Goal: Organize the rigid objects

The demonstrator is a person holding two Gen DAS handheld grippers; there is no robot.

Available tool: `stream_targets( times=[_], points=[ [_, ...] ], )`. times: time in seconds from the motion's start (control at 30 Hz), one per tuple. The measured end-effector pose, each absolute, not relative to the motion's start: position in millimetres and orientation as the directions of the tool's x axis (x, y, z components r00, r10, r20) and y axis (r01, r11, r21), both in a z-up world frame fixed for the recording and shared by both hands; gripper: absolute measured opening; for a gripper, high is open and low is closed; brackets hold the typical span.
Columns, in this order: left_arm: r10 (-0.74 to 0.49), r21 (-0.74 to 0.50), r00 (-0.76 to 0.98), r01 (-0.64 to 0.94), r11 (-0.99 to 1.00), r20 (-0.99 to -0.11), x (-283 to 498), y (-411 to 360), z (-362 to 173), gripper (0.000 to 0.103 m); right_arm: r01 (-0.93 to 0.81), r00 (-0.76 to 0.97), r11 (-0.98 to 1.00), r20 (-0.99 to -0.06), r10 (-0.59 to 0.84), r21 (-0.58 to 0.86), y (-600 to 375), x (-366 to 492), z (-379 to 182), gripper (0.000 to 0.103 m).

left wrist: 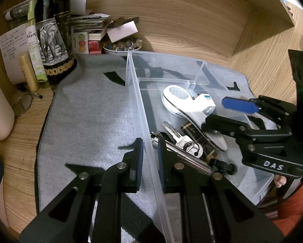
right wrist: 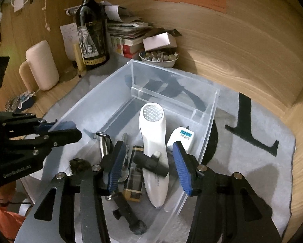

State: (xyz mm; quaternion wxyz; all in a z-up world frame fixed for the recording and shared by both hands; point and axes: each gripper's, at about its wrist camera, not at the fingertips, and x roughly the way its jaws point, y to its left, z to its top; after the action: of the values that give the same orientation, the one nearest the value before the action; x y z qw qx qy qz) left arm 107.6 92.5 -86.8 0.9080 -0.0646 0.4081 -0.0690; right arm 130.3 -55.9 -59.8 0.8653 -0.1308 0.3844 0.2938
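The clear plastic bin (right wrist: 210, 109) stands on a grey mat (left wrist: 86, 111) with black letters, and the mat lies on a wooden desk (left wrist: 24, 127) inside a wooden alcove. Part of the bin is cut off at the lower edge of both views.

In the bin lie a white handheld device (right wrist: 154, 141), a small white box with a blue label (right wrist: 184, 136), a key (left wrist: 178, 136), a silver pen-like tool (left wrist: 183, 156) and a dark and gold flat thing, half hidden under the others; I cannot tell what it is. Some black parts near the front wall are also hard to make out.

The left gripper (left wrist: 150, 158) is closed narrow on the left wall of the bin, one pad on each side. The right gripper (right wrist: 149, 166) hangs above the contents with its jaws apart; nothing is pressed between its pads.

At the back stand a dark bottle with an elephant label (left wrist: 52, 36), a stack of papers and books (right wrist: 129, 32) and a bowl of small glass beads (right wrist: 159, 57).
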Motion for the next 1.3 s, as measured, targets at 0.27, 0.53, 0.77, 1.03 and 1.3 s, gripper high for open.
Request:
stream_targets(
  times=[0.27, 0.53, 0.77, 1.03, 1.3],
  points=[
    [-0.149, -0.141, 0.653, 0.065, 0.988, -0.743, 106.2, 92.0, -83.0, 0.032, -0.581, 0.603, 0.814, -0.68, 0.418, -0.014, -69.0, 122.6, -41.7, 0.076],
    [-0.114, -0.096, 0.723, 0.066, 0.993, -0.681, 92.1, 84.9, -55.4, 0.058, -0.531, 0.675, 0.847, -0.603, 0.424, 0.001, -98.2, 112.0, -20.2, 0.081],
    [-0.095, -0.053, 0.839, 0.079, 0.995, -0.535, 67.3, 62.4, -14.6, 0.087, -0.46, 0.768, 0.888, -0.504, 0.395, -0.005, -129.4, 89.2, 3.5, 0.092],
    [-0.047, -0.031, 0.926, 0.038, 0.999, -0.374, 31.3, 40.9, 14.3, 0.102, -0.41, 0.849, 0.912, -0.371, 0.376, -0.016, -153.8, 52.0, 25.8, 0.103],
    [-0.021, -0.017, 0.953, 0.017, 1.0, -0.303, 3.6, 28.7, 22.9, 0.103, -0.392, 0.882, 0.92, -0.291, 0.371, -0.013, -164.1, 22.2, 32.5, 0.103]
  ],
)
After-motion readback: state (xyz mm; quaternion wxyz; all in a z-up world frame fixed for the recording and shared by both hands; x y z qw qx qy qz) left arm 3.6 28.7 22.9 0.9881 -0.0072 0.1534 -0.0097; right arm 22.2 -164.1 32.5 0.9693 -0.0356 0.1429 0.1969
